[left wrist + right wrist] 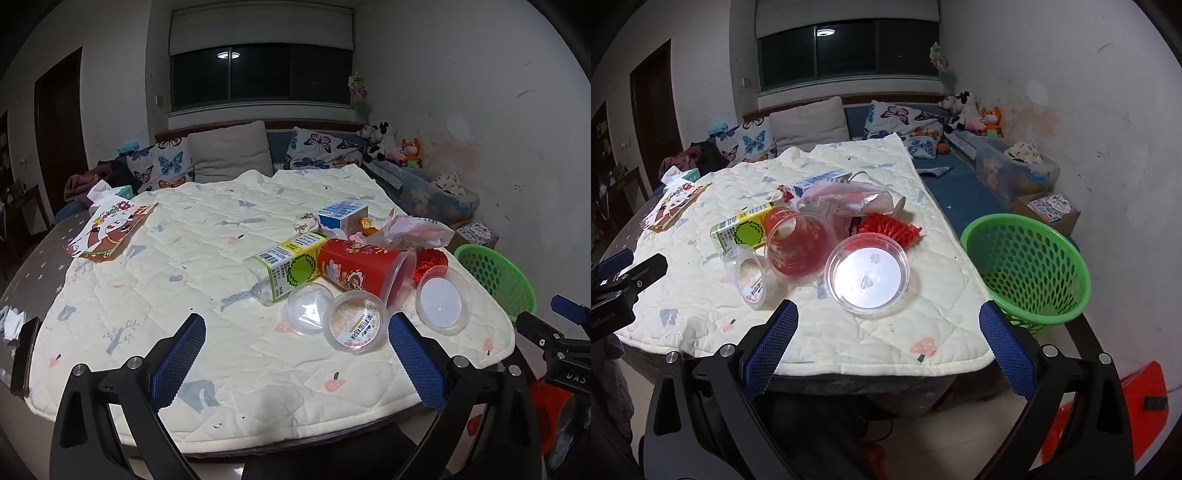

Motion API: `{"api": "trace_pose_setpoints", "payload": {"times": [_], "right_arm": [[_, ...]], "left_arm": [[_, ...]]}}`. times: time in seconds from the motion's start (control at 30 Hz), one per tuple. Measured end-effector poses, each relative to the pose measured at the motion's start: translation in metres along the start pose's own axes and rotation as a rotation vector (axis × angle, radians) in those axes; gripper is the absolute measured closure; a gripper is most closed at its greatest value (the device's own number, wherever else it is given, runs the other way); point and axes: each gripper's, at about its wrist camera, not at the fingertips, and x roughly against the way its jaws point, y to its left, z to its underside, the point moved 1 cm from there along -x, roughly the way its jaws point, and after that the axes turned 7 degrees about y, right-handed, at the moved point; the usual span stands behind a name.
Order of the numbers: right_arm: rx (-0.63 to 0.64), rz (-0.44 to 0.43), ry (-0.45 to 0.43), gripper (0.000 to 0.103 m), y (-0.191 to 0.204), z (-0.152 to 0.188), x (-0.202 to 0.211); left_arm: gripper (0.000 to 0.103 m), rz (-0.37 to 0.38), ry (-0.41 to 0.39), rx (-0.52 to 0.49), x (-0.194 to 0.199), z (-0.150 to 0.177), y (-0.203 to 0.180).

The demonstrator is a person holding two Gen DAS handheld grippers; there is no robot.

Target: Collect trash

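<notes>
A heap of trash lies on the quilted table cover (pixel 221 236): a green-labelled plastic bottle (pixel 284 266) on its side, a red printed cup (pixel 362 271) on its side, small clear pudding cups (pixel 354 321), a clear lid (pixel 441 304), a blue-white carton (pixel 341 216) and a crumpled wrapper (pixel 413 229). In the right wrist view the lid (pixel 868 278) lies just ahead, with the red cup (pixel 799 245) and the bottle (pixel 742 230) behind. A green basket (pixel 1028 273) stands off the table's right edge. My left gripper (pixel 295 363) and my right gripper (pixel 886 350) are open and empty, held above the near table edge.
A cartoon-printed packet (pixel 107 230) lies at the table's far left. A sofa with butterfly cushions (pixel 162 164) and plush toys (pixel 391 146) runs behind. Storage boxes (pixel 1015 170) stand by the right wall. A red object (pixel 1108 413) is on the floor.
</notes>
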Motion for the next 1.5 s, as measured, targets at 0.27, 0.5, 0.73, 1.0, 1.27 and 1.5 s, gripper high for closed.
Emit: {"api": "trace_pose_setpoints", "payload": {"times": [0.27, 0.5, 0.73, 1.0, 1.27, 1.5], "right_arm": [[-0.003, -0.002, 0.0, 0.005, -0.0007, 0.0004, 0.0002], [-0.004, -0.007, 0.002, 0.005, -0.001, 0.0003, -0.0008], [0.002, -0.013, 0.002, 0.005, 0.0006, 0.0, -0.0014], [0.001, -0.014, 0.002, 0.005, 0.0009, 0.0002, -0.0019], [0.0, -0.019, 0.01, 0.005, 0.001, -0.0004, -0.0042], [0.004, -0.019, 0.016, 0.005, 0.0017, -0.0013, -0.0076]], "left_arm": [[0.007, 0.002, 0.01, -0.004, -0.0054, 0.0002, -0.0028], [0.007, 0.004, 0.012, 0.001, -0.0054, -0.0007, -0.0015], [0.007, 0.005, 0.01, 0.002, -0.0051, -0.0009, -0.0011], [0.007, 0.01, 0.014, 0.01, -0.0072, -0.0028, 0.0004], [0.007, 0.009, 0.014, 0.013, -0.0087, -0.0057, 0.0018], [0.007, 0.011, 0.018, 0.018, -0.0118, -0.0077, 0.0032]]}}
